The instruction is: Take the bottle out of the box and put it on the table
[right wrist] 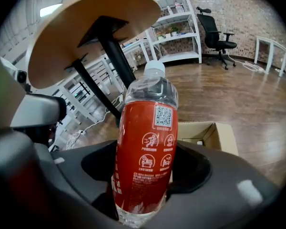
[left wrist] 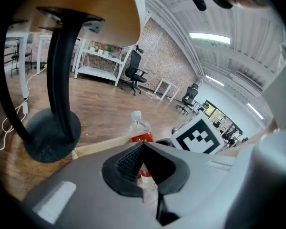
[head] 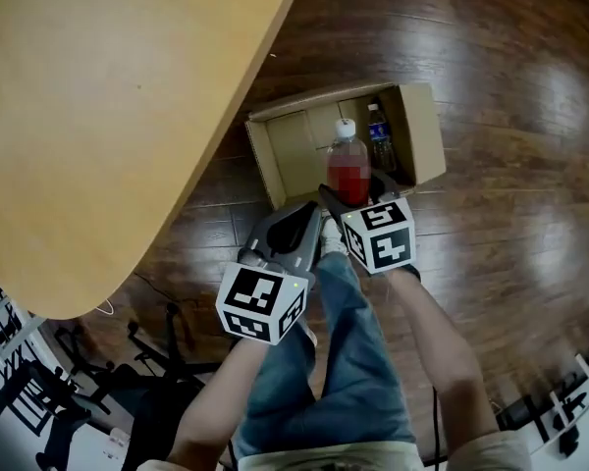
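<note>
Since the bottle [right wrist: 145,151] must clear the box [head: 427,130] for the surface [head: 98,116], the right gripper [right wrist: 143,178] jaws are clamping it upright over the box; the left gripper [head: 299,229] jaws are idling closed, empty.

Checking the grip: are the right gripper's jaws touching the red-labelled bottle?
Touching. In the right gripper view, the right gripper clamps the red-labelled bottle, both jaws pressed against its sides.

Red bottle [right wrist: 145,166] (wht cap [right wrist: 155,68])
</note>
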Tool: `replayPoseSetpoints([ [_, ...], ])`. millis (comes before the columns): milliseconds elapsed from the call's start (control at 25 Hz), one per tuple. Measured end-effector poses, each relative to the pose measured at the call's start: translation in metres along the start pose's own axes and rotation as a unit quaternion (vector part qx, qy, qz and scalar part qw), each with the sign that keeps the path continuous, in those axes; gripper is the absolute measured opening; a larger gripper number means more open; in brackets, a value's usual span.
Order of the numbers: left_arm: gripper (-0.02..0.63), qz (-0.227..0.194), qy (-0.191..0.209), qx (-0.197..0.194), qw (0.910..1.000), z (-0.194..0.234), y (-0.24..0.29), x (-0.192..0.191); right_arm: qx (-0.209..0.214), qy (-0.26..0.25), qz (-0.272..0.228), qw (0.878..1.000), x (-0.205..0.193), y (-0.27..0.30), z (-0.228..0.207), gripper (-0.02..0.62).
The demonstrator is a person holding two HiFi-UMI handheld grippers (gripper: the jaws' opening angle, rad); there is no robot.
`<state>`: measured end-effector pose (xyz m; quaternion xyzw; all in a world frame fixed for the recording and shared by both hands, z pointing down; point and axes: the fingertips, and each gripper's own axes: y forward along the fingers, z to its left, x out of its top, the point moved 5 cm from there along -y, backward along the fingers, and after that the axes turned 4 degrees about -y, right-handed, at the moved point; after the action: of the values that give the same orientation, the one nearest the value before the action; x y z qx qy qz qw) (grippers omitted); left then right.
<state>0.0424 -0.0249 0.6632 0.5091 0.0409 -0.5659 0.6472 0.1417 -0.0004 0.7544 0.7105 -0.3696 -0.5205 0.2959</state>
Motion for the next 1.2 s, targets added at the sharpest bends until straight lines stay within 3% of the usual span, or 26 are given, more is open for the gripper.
replayPoseSetpoints([
  [560, -0.009, -0.099, 0.021, 0.019, 0.9947, -0.089, -0.126, 0.101, 0.008, -0.018, -0.160, 0.987, 0.109, -0.211, 0.086, 0.310],
  [960, -0.009, -0.178, 0.005, 0.068, 0.9816, -0.109, -0.215, 0.155, 0.043, -0.076, -0.245, 0.966, 0.190, -0.290, 0.139, 0.310],
  [1200, -0.009, -0.215, 0.024, 0.106, 0.9705, -0.109, -0.251, 0.182, 0.075, -0.116, -0.284, 0.949, 0.226, -0.312, 0.172, 0.313],
])
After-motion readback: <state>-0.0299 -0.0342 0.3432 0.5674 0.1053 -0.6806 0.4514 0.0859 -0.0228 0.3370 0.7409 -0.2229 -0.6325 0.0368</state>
